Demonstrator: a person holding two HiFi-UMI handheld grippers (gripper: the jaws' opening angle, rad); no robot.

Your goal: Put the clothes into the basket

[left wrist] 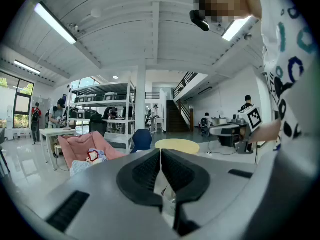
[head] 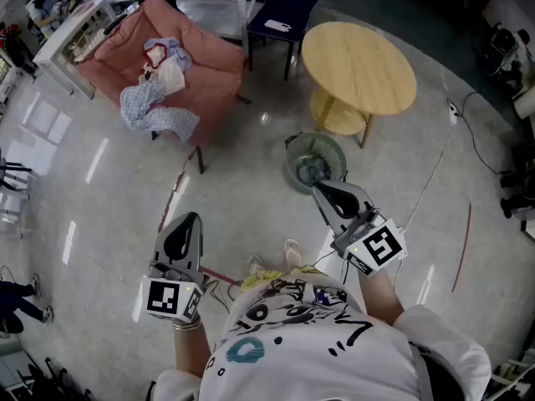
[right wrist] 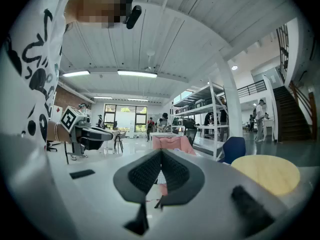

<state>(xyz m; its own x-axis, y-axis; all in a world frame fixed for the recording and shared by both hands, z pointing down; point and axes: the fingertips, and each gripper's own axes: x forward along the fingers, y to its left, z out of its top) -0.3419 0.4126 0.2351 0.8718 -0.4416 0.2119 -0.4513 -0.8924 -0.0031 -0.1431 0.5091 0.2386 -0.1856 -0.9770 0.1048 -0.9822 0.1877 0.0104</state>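
Note:
A heap of clothes [head: 157, 90], checked blue-white with white and red pieces, lies on a pink armchair [head: 209, 57] at the far left. A round green basket [head: 315, 164] stands on the floor ahead of me, by a round wooden table [head: 359, 65]. My left gripper [head: 189, 218] is shut and holds nothing, well short of the armchair. My right gripper [head: 318, 187] is also shut and holds nothing, its tip at the basket's near rim. In the left gripper view the shut left gripper [left wrist: 160, 151] points between the clothes [left wrist: 92, 156] and the table [left wrist: 177, 145]. The right gripper [right wrist: 161, 153] faces the armchair [right wrist: 170, 143].
A dark blue chair [head: 284, 15] stands behind the armchair, with white tables [head: 75, 32] at the far left. Cables [head: 435, 174] run over the pale floor on the right. Shelving [left wrist: 102, 109] and several people [left wrist: 57, 116] are in the background.

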